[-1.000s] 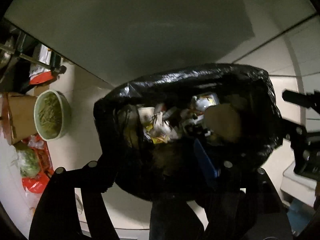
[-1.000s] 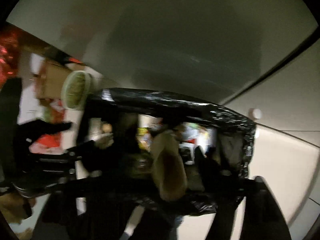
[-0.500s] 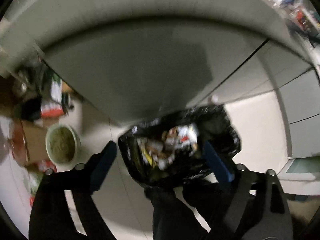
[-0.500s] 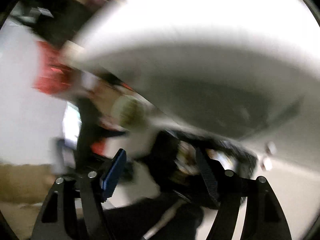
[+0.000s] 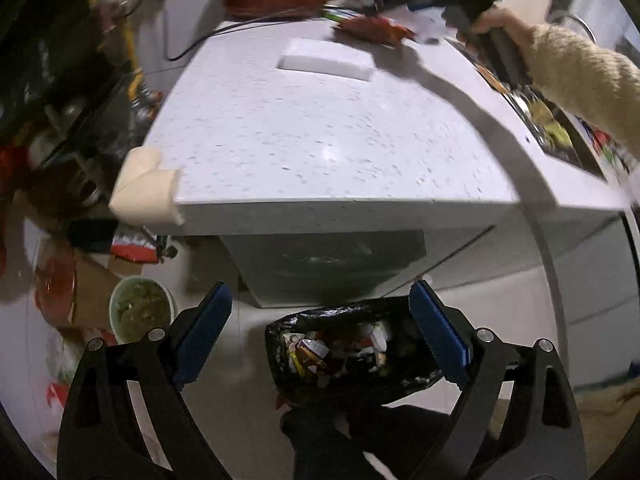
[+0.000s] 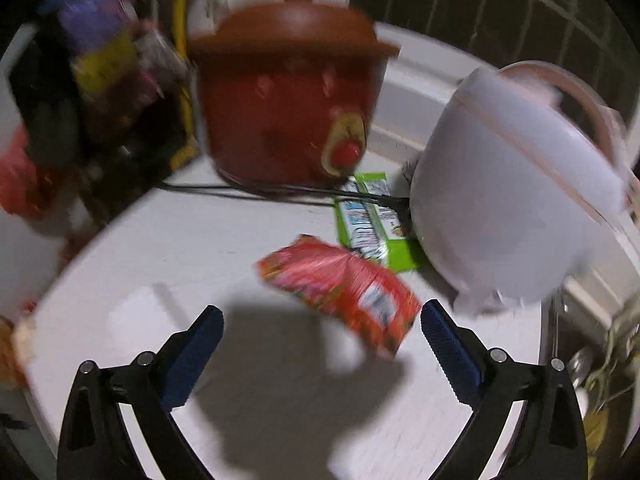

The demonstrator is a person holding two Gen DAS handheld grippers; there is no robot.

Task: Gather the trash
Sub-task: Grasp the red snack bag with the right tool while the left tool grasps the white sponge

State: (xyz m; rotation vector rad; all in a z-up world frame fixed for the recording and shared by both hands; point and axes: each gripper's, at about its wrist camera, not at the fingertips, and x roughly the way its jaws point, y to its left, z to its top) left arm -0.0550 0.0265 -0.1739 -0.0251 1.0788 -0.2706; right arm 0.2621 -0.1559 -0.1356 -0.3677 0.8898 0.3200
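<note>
— Progress so far?
— Black plastic trash bag (image 5: 352, 354) on the floor below the white speckled surface (image 5: 320, 132) already holds wrappers; left hand-held gripper (image 5: 320, 328) hangs wide and empty above it.
— What's left?
— On that surface, a red crinkled snack packet (image 6: 340, 292), then a green wrapper (image 6: 370, 222) behind it. Right hand-held gripper (image 6: 322, 336) is wide, empty, just short of the packet.

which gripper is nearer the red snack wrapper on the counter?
Right. The right gripper hovers open just short of the red snack wrapper; the left gripper hangs low above the black trash bag, off the counter.
</note>
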